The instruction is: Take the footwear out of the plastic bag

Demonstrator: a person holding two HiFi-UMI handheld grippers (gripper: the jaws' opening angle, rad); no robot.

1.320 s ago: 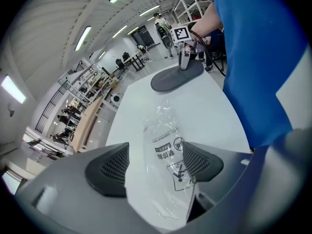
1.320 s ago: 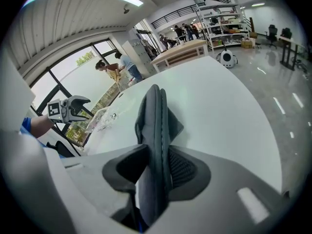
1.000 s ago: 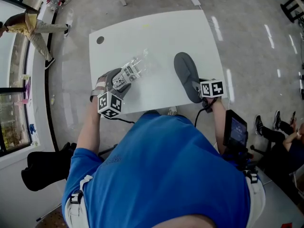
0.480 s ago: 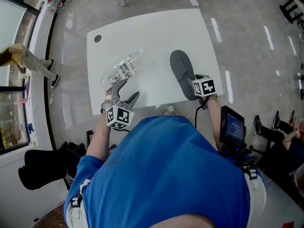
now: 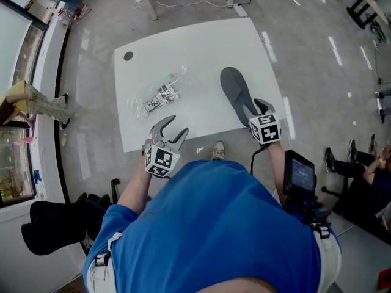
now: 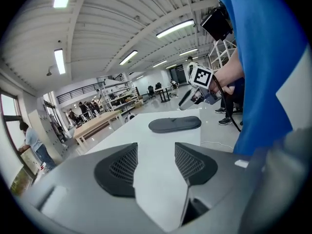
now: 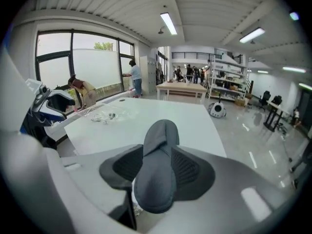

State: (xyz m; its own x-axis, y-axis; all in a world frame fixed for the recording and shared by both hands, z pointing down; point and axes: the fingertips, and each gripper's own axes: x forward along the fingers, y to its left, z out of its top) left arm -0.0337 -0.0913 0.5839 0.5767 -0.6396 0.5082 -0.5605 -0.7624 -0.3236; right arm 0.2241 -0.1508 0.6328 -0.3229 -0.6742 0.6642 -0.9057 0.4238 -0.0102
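Observation:
A grey slipper [image 5: 234,90] lies flat on the white table [image 5: 195,47], outside the bag, its heel near the front edge. My right gripper [image 5: 256,107] hovers at that heel. In the right gripper view the slipper [image 7: 163,130] shows between the spread jaws of the right gripper [image 7: 158,152]. Those jaws have just been opening and do not press on it. The left gripper view shows the slipper [image 6: 174,124] resting on the table. The clear plastic bag [image 5: 157,96] lies crumpled on the table's left half. My left gripper [image 5: 171,127] is at the front edge, open and empty, its jaws having just been closing.
A small dark hole [image 5: 128,56] marks the table's far left corner. A screen device [image 5: 301,170] stands at my right side and a black bag [image 5: 55,218] on the floor at my left. People stand by the window [image 7: 80,89].
My left gripper has drawn back from the plastic bag to the table's front edge, leaving the bag lying there. My right gripper has rolled and lifted slightly at the slipper's heel.

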